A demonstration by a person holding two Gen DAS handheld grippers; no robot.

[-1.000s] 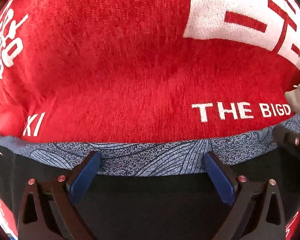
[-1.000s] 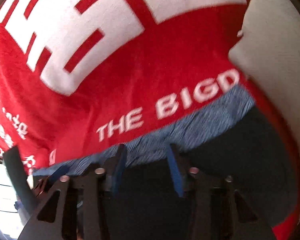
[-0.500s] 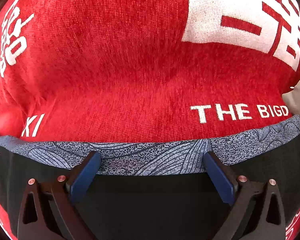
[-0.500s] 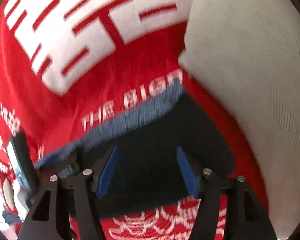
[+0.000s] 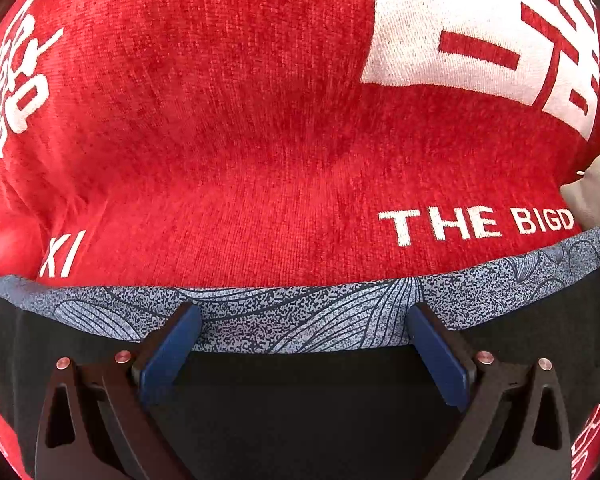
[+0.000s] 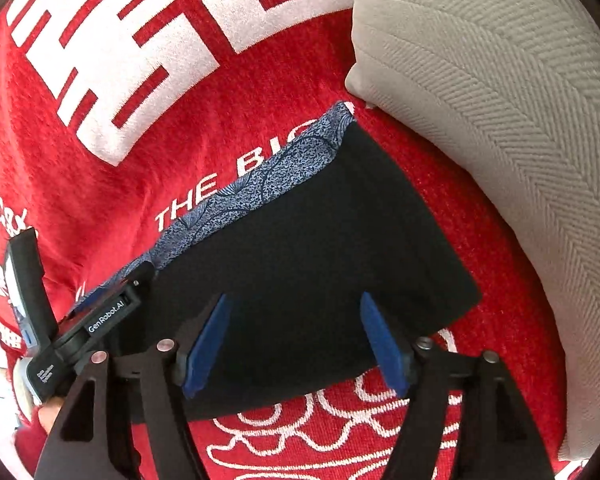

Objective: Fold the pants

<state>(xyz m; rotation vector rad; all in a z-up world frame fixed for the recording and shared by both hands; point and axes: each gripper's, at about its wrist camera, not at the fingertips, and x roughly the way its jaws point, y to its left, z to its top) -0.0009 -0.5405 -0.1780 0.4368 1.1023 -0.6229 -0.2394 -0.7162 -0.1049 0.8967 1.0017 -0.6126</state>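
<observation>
The black fabric pants with a blue-grey leaf-patterned waistband [image 6: 300, 264] lie folded into a compact rectangle on a red plush blanket printed with white characters and the words "THE BIGD" [image 5: 260, 120]. In the right wrist view the rectangle sits directly ahead of and beneath the right gripper [image 6: 296, 336], its patterned band running away to the upper left. That gripper's blue-padded jaws have just been opening and now stand wide apart above the dark cloth with nothing pinched between them, which reads as a release after laying the fold flat. The left gripper [image 5: 304, 336] also stands spread wide, its pads [image 5: 172, 344] resting at the near edge of the patterned band without squeezing it, probably steadying that edge so the stack stays square. Its black body shows at the left of the right wrist view. A beige herringbone-weave cushion [image 6: 500, 120] lies beyond the right gripper, up and to the right, just beside the pants' far corner.
</observation>
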